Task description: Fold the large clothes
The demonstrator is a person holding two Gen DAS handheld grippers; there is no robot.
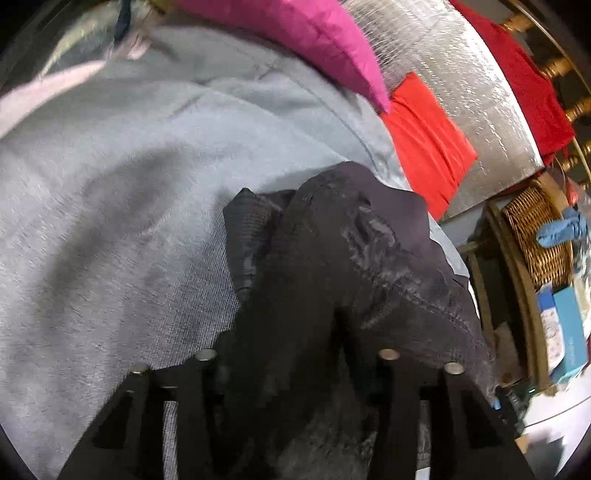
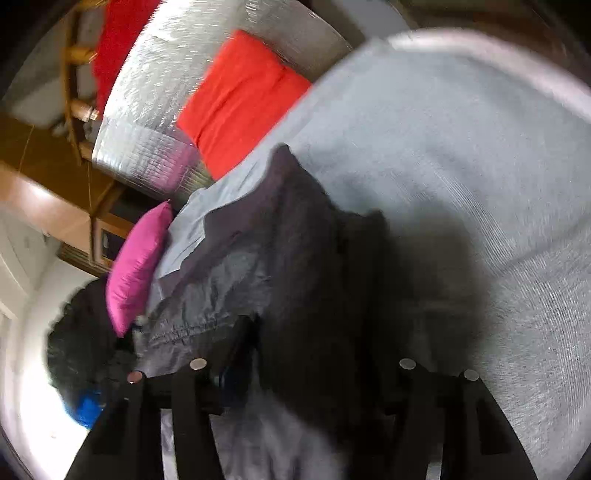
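Note:
A large black garment (image 1: 351, 251) lies bunched on a grey bedcover (image 1: 110, 184). In the left wrist view its stitched hem runs down into my left gripper (image 1: 295, 356), and the dark cloth fills the gap between the two fingers, pinched there. In the right wrist view another part of the same garment (image 2: 288, 229) rises off the grey cover (image 2: 461, 147) into my right gripper (image 2: 303, 363), which is shut on a thick fold. The cloth throws a dark shadow on the cover to the right. Both views are blurred.
A magenta pillow (image 1: 314, 33) (image 2: 136, 266) and a red pillow (image 1: 424, 144) (image 2: 240, 96) lie at the bed's far side against a silver quilted cover (image 1: 461, 74). A wicker basket (image 1: 535, 236) stands beside the bed; red cloth (image 1: 517, 74) hangs on a wooden rail.

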